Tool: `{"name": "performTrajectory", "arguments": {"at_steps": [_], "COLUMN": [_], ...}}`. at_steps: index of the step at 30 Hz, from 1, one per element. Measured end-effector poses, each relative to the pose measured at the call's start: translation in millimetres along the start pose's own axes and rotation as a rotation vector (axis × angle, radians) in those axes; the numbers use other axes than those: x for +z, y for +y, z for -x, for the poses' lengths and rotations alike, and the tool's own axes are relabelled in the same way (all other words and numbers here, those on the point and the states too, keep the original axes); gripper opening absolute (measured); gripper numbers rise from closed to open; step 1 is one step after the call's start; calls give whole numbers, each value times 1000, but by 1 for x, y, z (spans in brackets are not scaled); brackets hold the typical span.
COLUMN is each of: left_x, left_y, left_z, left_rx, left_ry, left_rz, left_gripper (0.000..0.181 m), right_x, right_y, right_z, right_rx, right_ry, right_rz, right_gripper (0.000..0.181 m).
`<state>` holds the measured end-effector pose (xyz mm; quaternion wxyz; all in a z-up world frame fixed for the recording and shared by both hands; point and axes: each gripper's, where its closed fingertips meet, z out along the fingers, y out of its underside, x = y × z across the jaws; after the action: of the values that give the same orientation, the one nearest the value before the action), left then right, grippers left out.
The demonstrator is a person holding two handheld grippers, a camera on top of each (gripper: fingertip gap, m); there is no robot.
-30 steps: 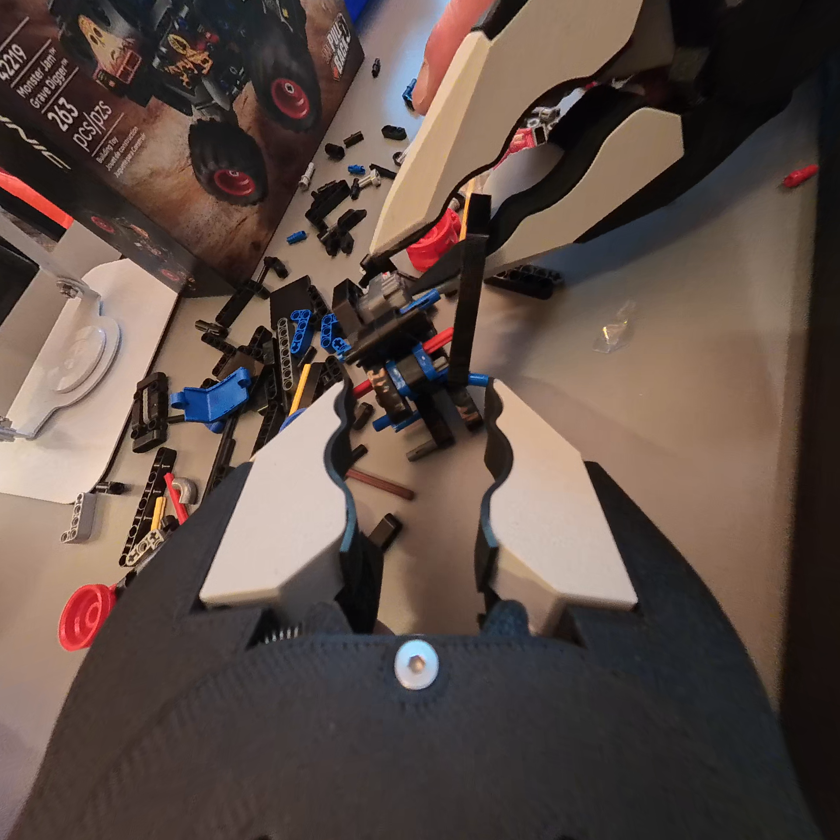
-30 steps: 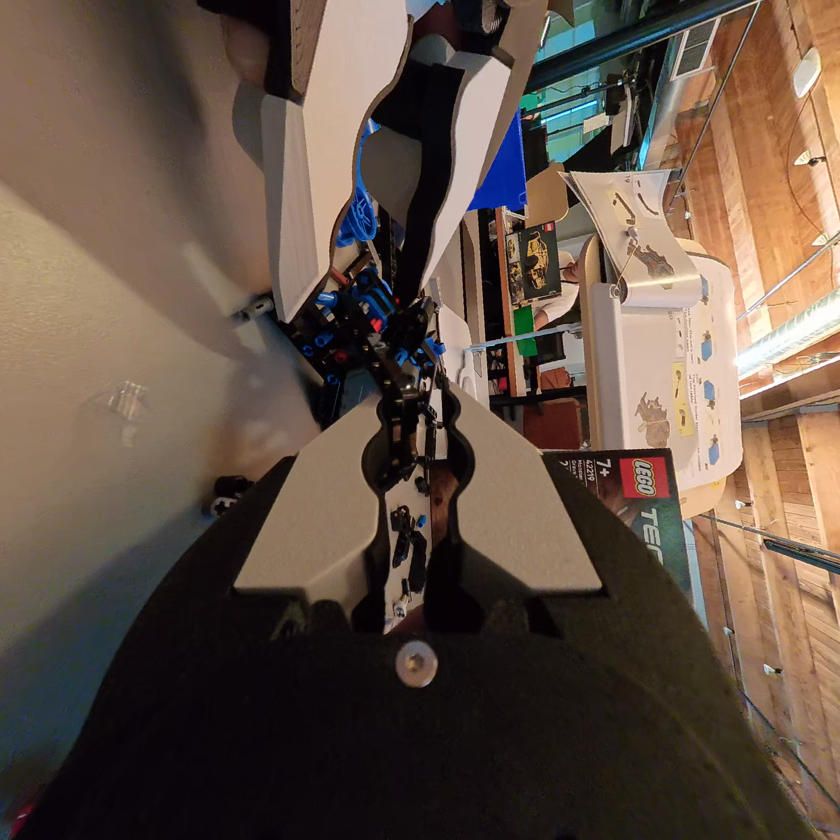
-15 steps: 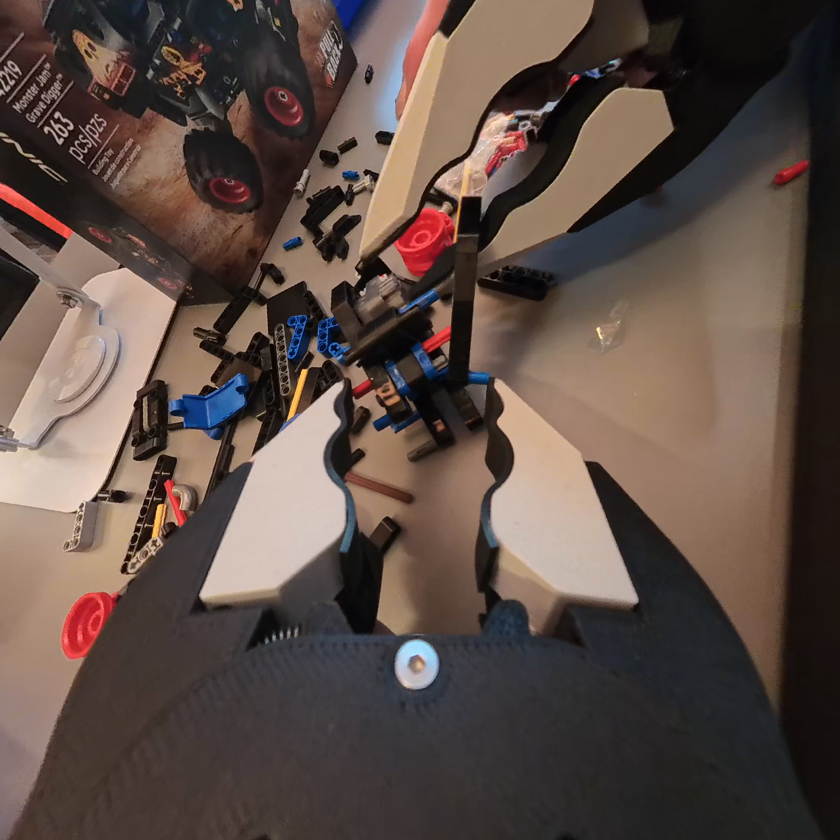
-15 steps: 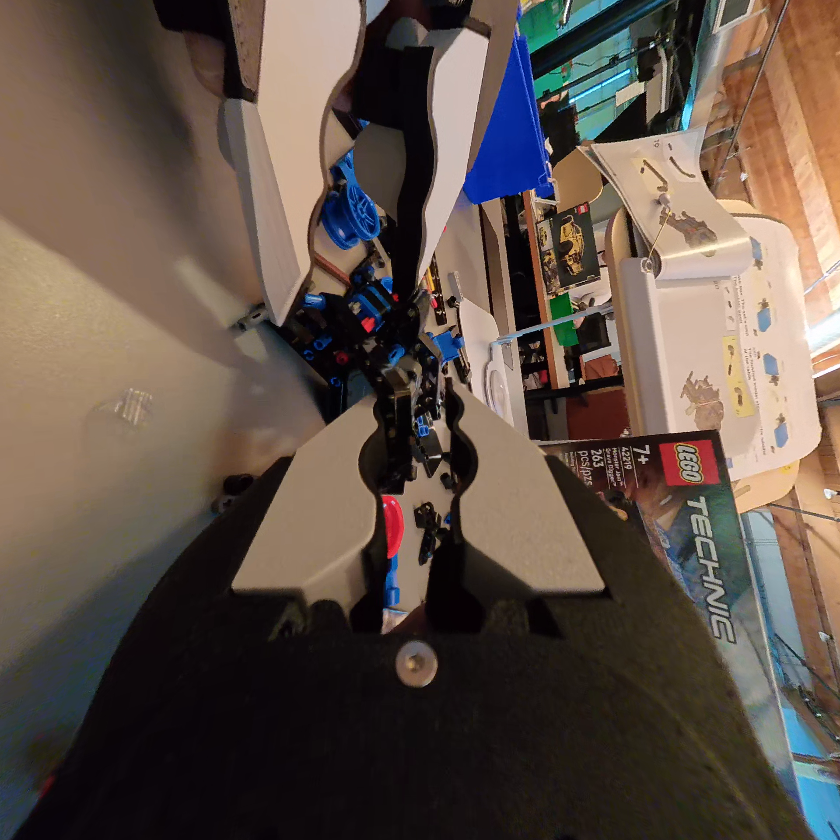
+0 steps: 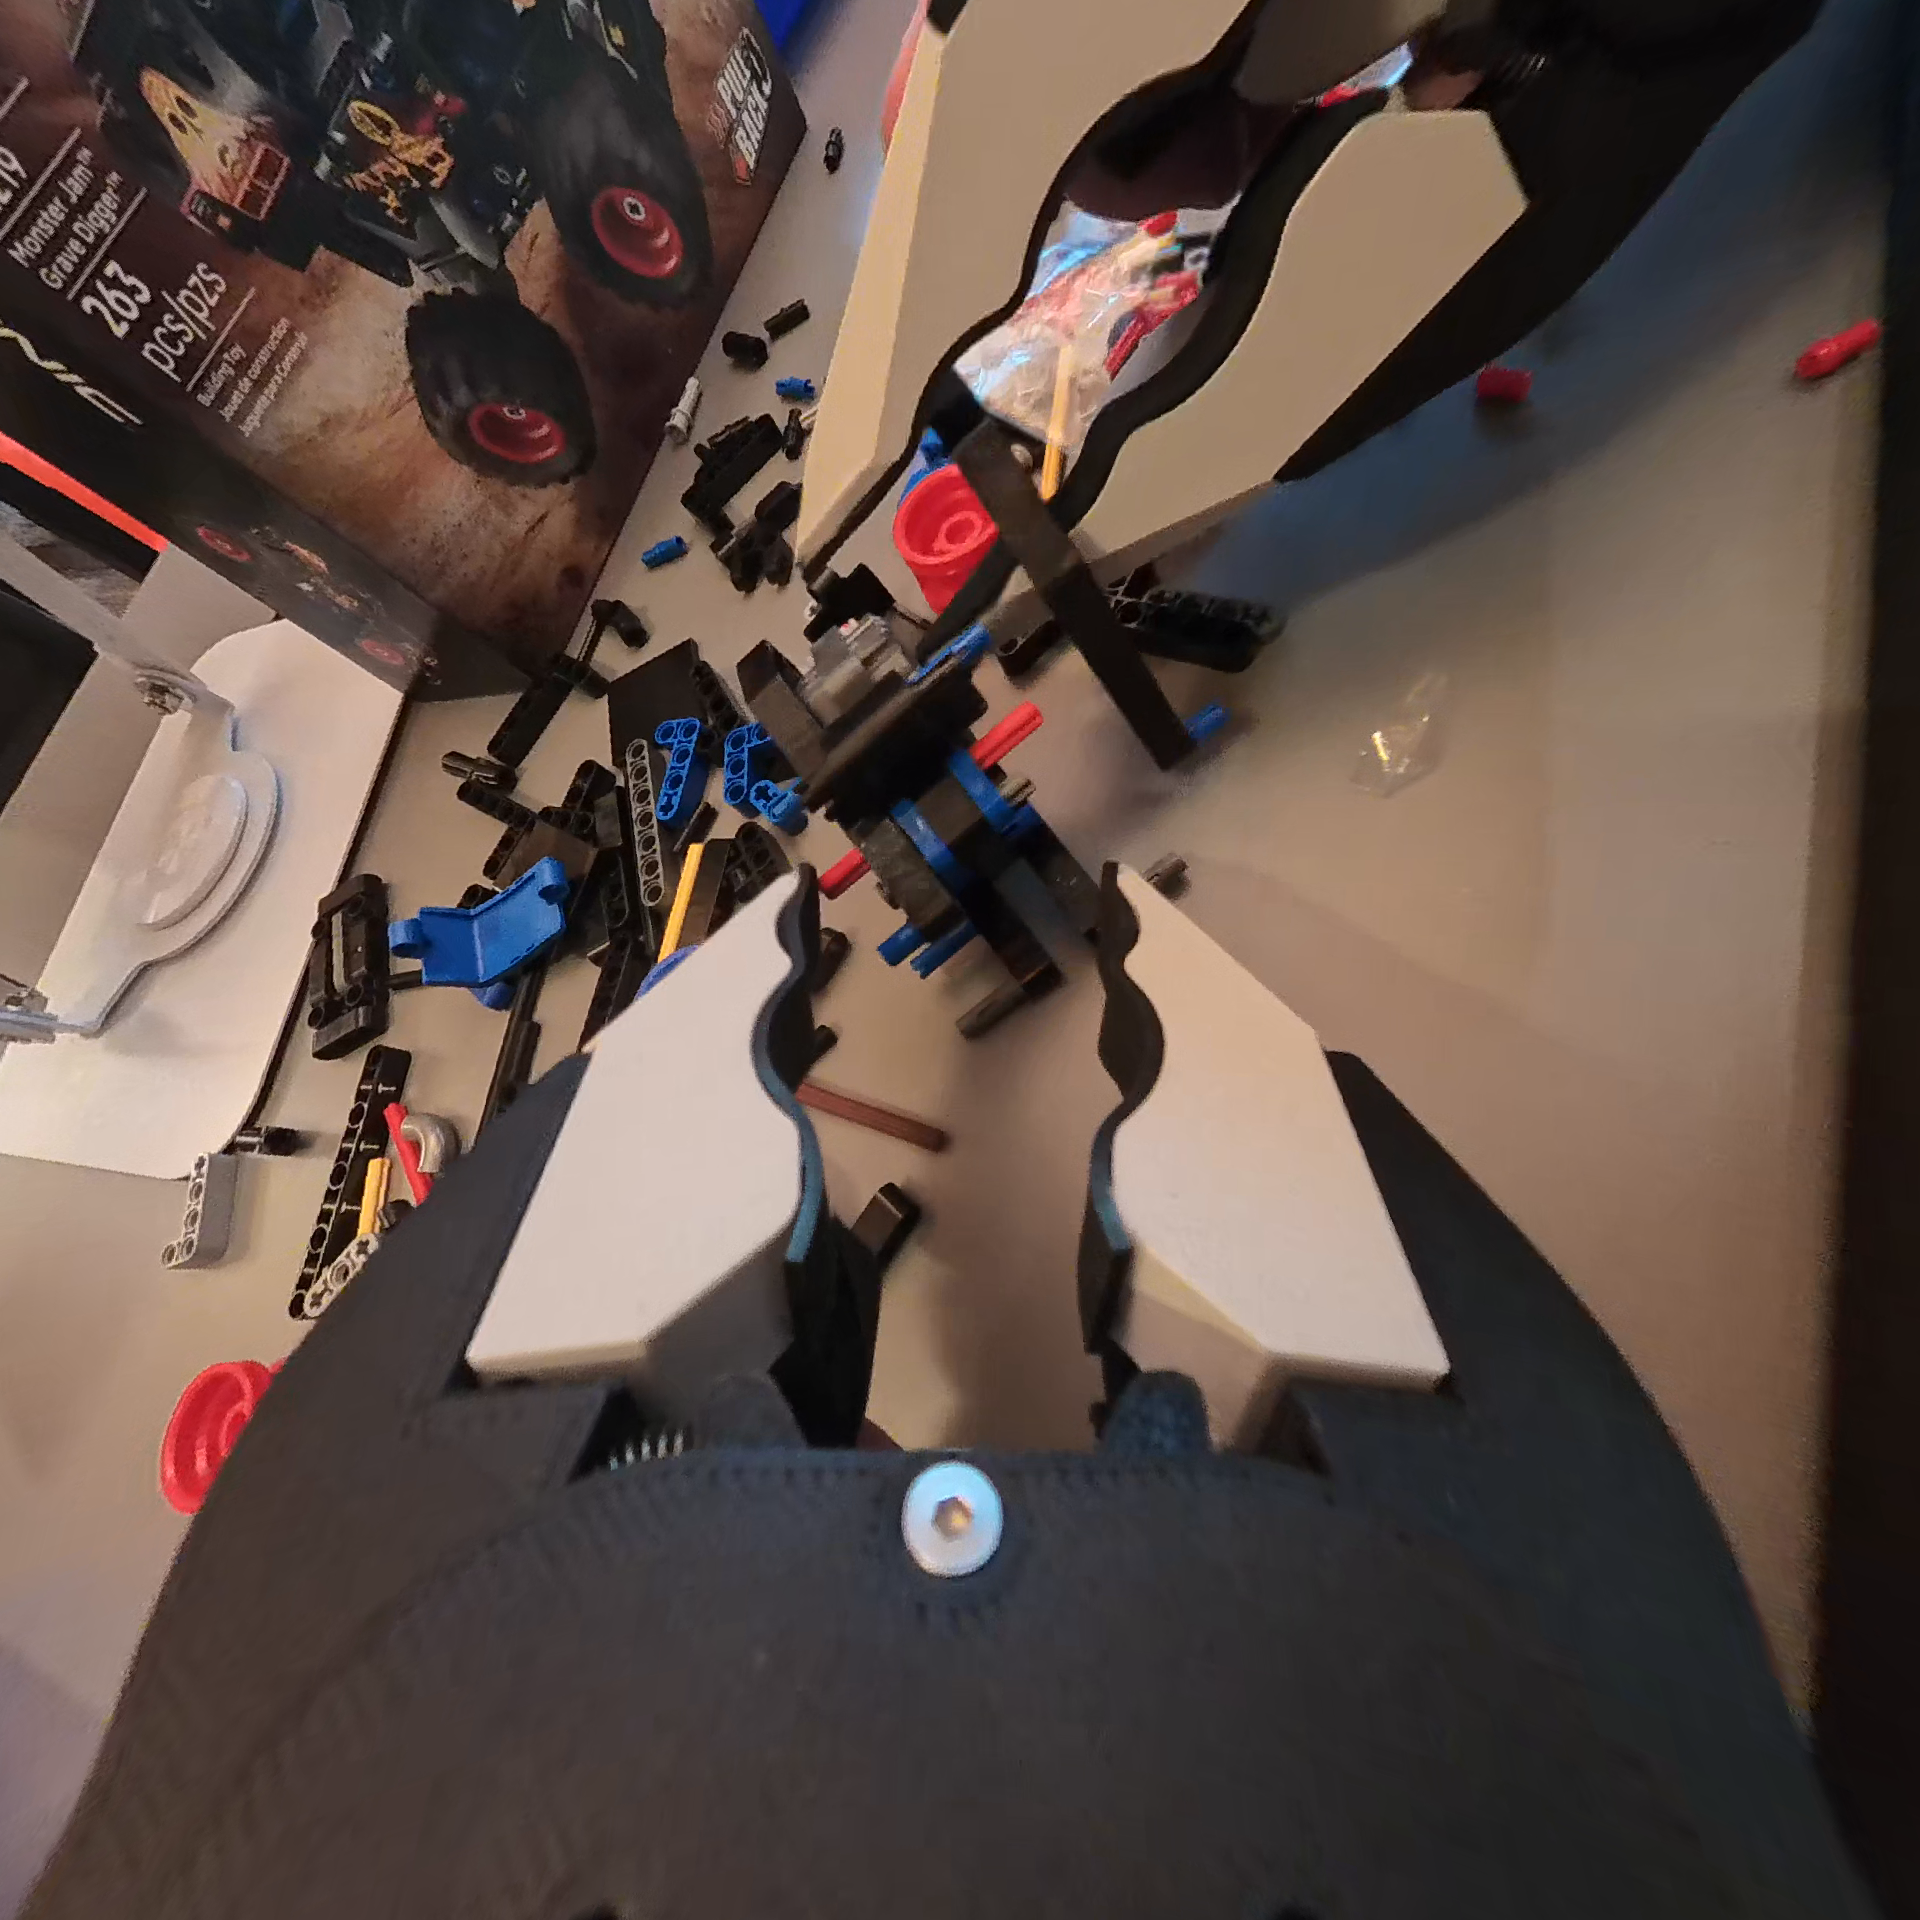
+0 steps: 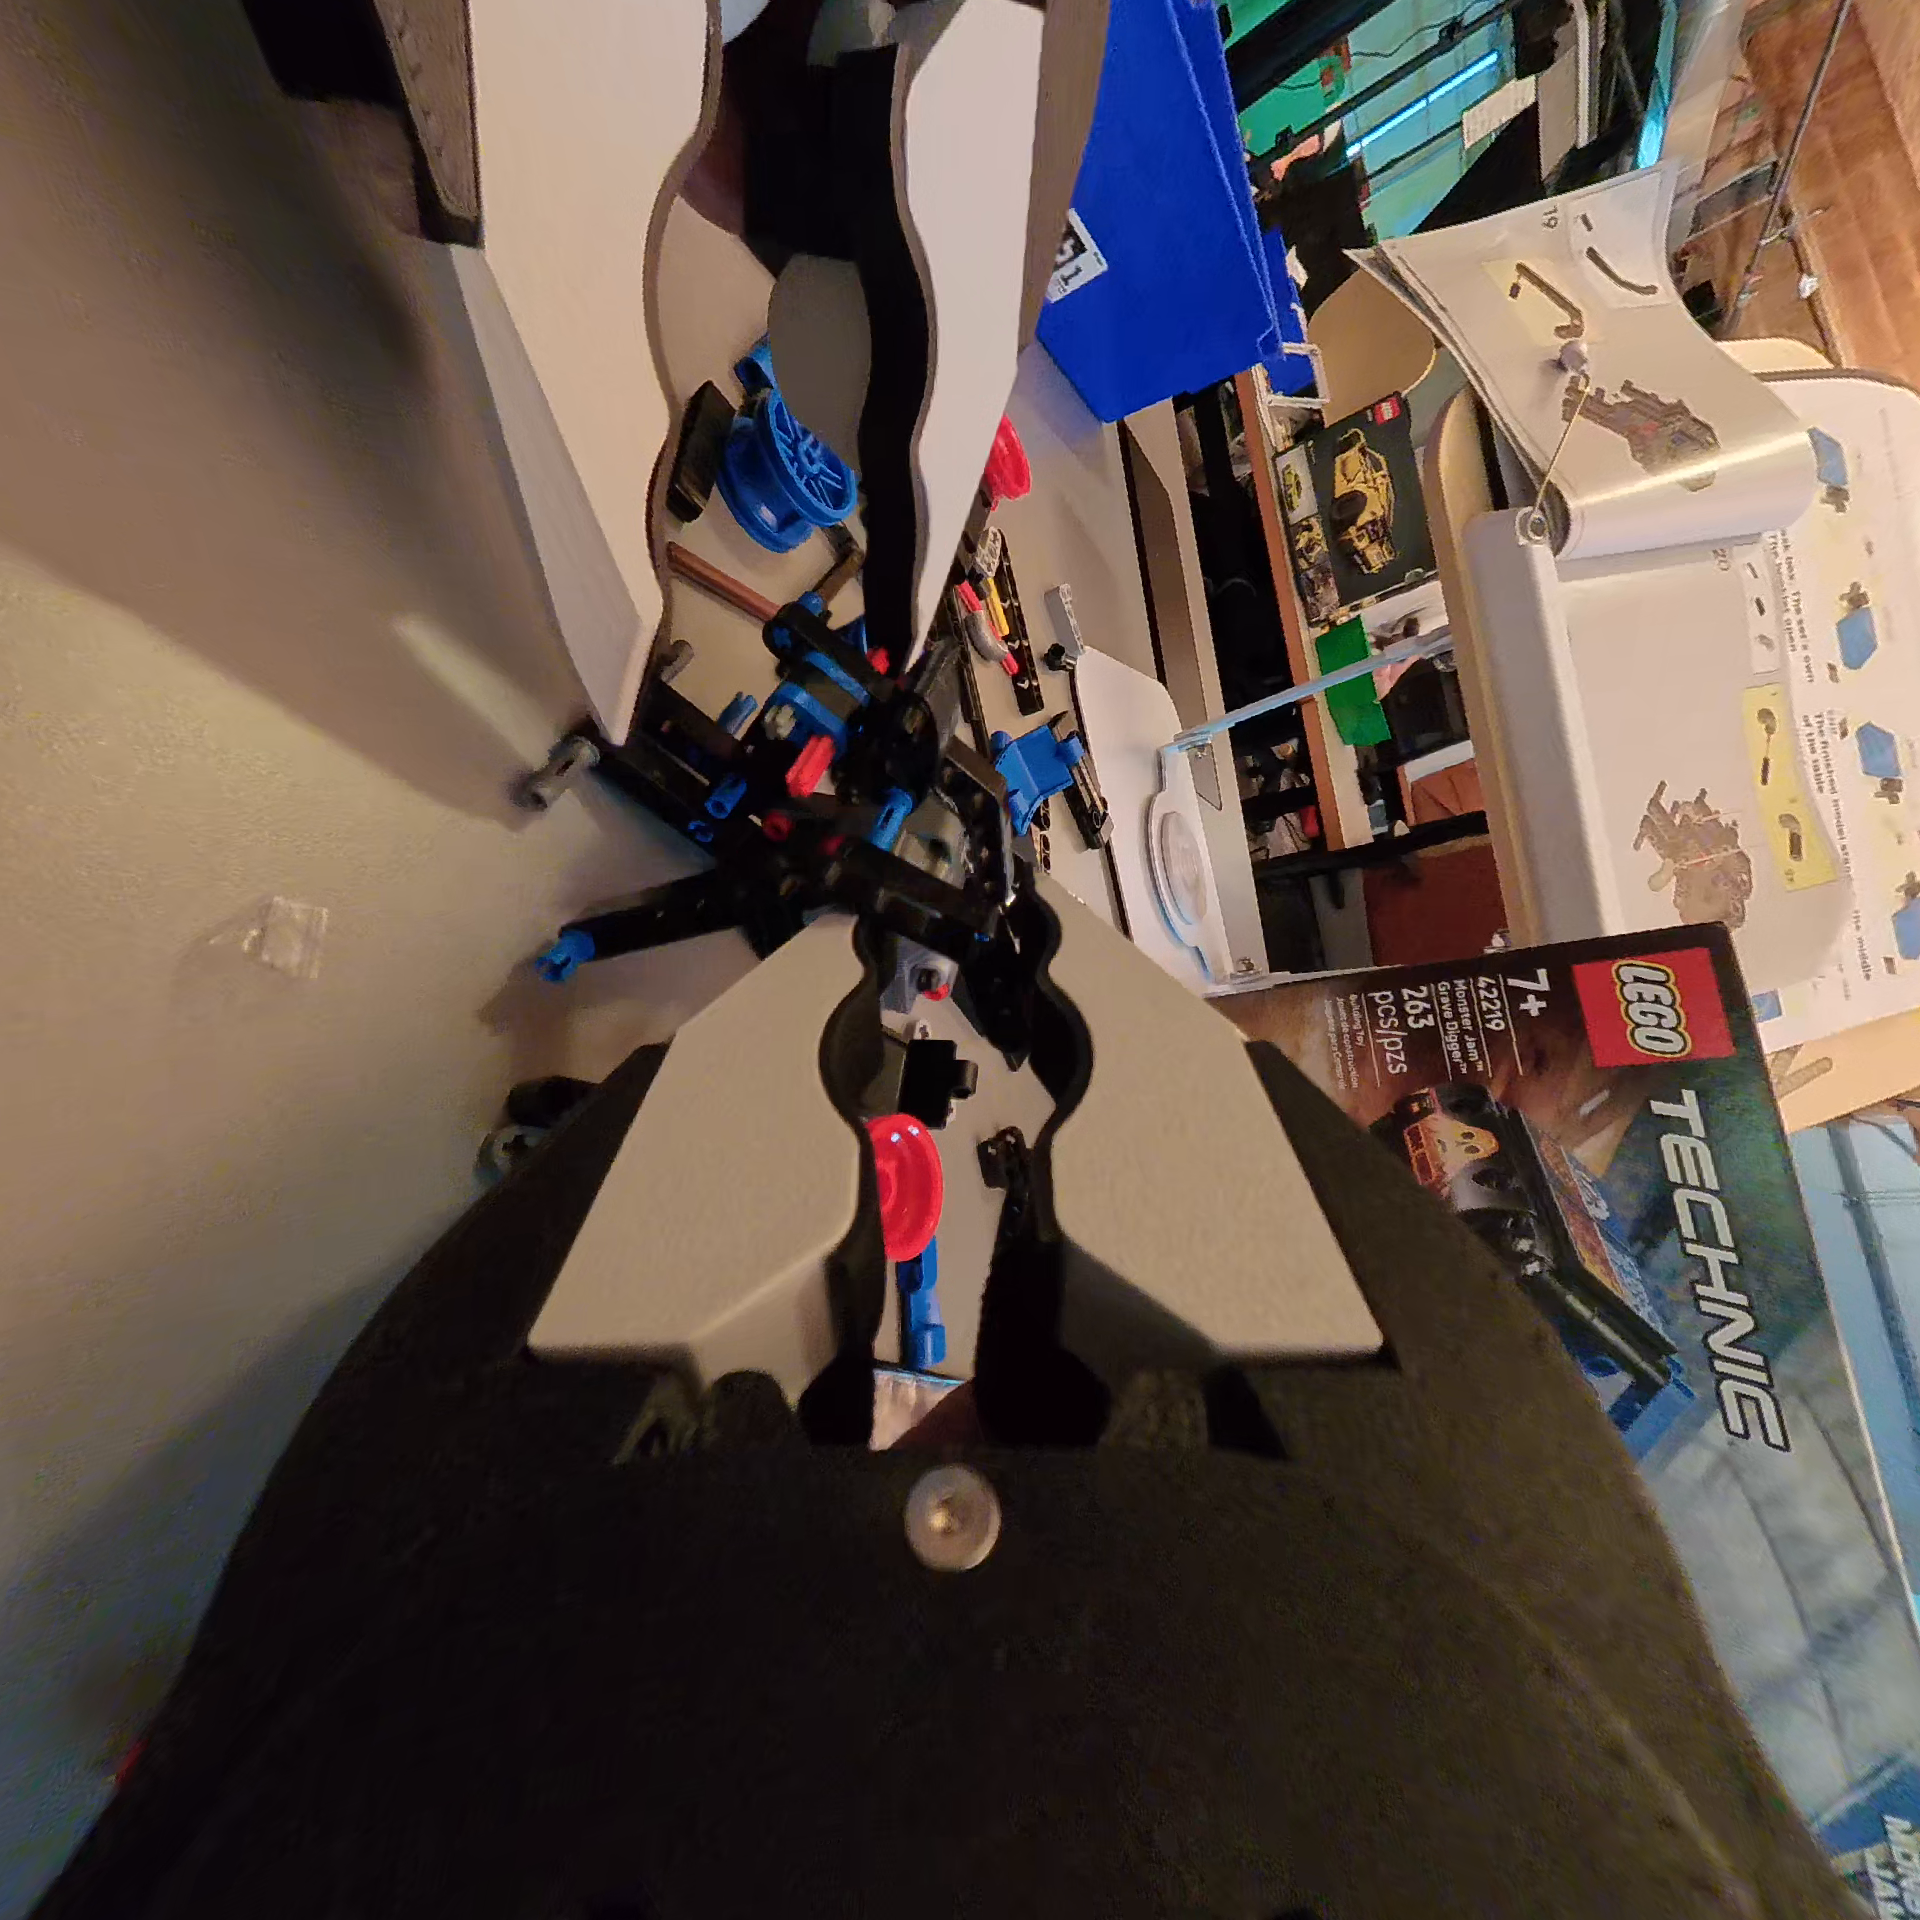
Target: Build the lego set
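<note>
Black beam (image 5: pixel 1081 603) now tilts from the right gripper's (image 5: pixel 1013 457) pinching jaws; left gripper (image 5: pixel 951 935) stays wide.

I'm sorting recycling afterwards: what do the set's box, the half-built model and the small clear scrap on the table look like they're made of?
The box looks like printed cardboard with a slight sheen and sharp folded edges. The half-built model looks like hard moulded plastic, smooth and faintly glossy, with pin holes. The clear scrap looks like thin crinkled plastic film, probably torn bag, though it's too small to be sure.
</note>
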<state>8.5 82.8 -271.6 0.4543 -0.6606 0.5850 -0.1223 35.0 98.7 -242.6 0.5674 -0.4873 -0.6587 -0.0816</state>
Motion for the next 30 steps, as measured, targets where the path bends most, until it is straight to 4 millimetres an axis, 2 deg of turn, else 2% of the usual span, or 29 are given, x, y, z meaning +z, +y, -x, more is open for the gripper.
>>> {"name": "performTrajectory", "arguments": {"at_steps": [8,14,22,30], "left_x": [-6,0,0,1], "left_y": [-9,-14,-8,-6], "left_z": [1,-3,1,1], "left_rx": [9,15,11,9], "left_ry": [-31,-27,-40,-38], "left_rz": [-22,-15,2,11], "left_gripper": [59,65,63,63], "right_x": [-8,-15,-25,-25], "right_y": [9,16,25,30], "right_z": [3,5,8,12], "right_rx": [-16,-28,-21,-22], "right_ry": [-6,-10,-26,-43], "right_rz": [19,34,47,69], "right_gripper": [15,14,15,14]}}
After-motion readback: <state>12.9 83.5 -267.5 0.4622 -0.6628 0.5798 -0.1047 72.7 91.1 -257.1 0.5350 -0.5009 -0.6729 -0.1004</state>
